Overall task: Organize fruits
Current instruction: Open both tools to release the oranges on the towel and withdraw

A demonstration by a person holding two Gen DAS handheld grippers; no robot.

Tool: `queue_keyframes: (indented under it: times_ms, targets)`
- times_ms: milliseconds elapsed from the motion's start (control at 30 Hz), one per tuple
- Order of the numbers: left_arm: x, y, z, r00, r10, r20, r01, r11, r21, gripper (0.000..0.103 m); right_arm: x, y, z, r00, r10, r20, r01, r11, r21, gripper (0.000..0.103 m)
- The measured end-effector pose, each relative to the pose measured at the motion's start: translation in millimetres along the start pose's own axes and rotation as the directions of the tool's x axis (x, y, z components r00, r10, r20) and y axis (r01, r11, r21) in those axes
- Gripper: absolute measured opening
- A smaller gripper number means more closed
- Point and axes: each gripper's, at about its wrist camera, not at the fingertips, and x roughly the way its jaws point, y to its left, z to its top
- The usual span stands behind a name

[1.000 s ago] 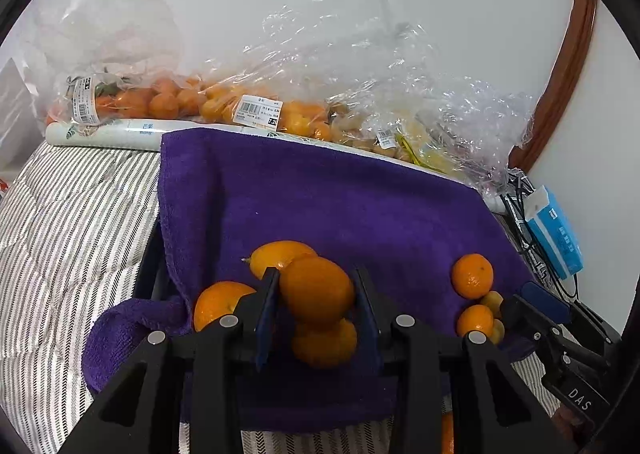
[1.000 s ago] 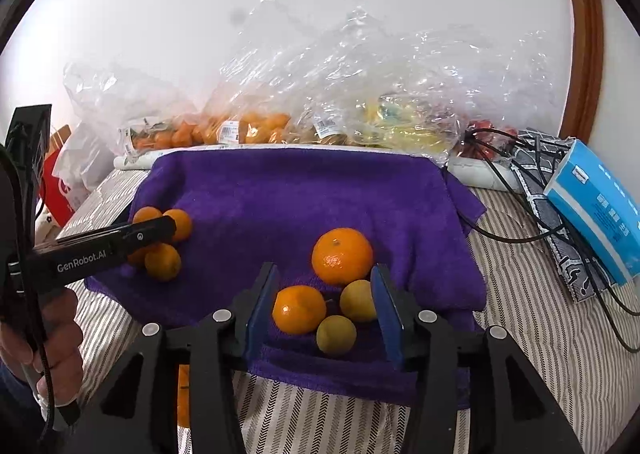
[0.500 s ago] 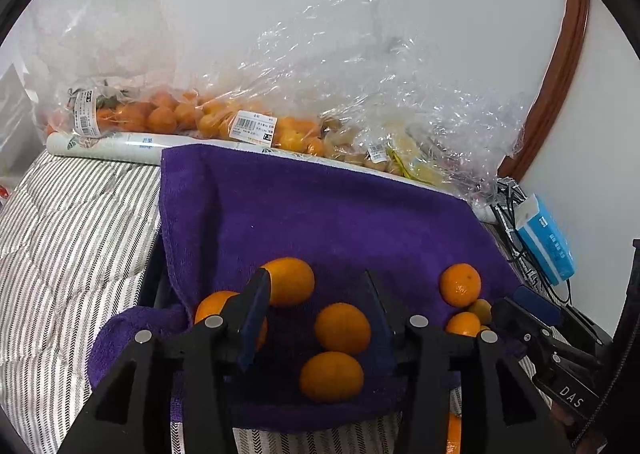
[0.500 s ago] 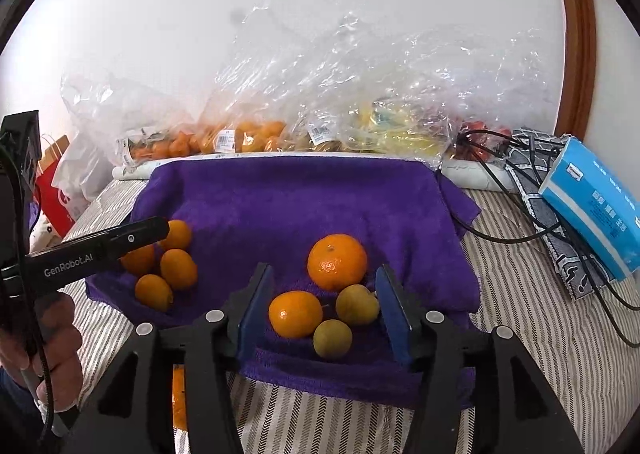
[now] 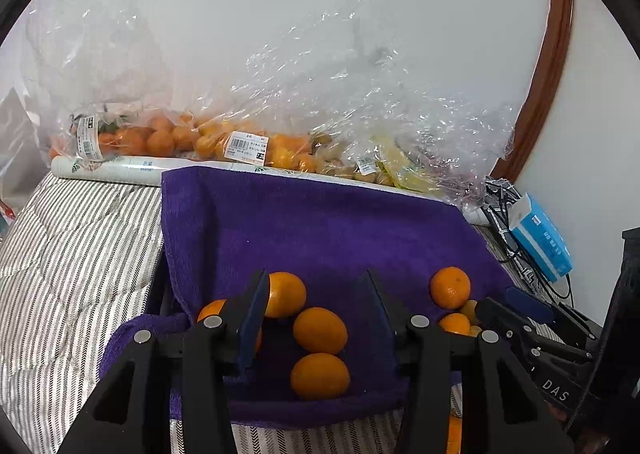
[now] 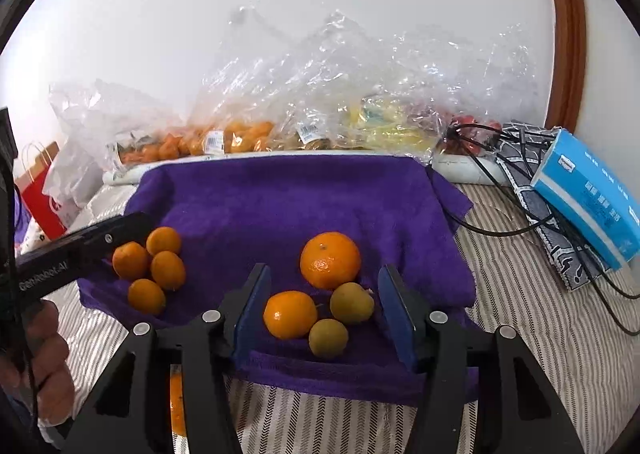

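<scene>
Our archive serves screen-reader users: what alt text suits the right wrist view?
The right gripper, fingers apart and opening, frames two oranges and two yellow-green fruits on a purple towel. Four small oranges sit left; bagged fruit lines the wall.

orange fruit (image 6: 177,406) half hidden below jaws

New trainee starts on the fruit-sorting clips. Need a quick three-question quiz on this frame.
1. How many fruits are in the all-orange group on the towel?
2. True or false: the blue box lies on the towel.
3. The two greenish fruits lie next to: A) the big orange B) the bags C) the blue box

Key: 1) four. 2) false, it lies off the towel. 3) A.
</scene>
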Motion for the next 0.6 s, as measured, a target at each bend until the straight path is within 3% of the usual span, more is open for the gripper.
queue_keyframes:
  times_ms: [367,600]
  targets:
    - [-11.3,-6.8,-0.8,1.0,-0.015,0.013,0.014,1.0,0.019,0.046,-41.1,1.2,-11.6,0.999,-0.031,-0.02,0.033,0.996,0.083,0.057]
    - [-32.2,-14.5,-3.9,0.999,-0.04,0.012,0.039,0.998,0.048,0.048,-80.9,6.4,-14.8,0.999,-0.05,0.012,0.049,0.997,0.064,0.058]
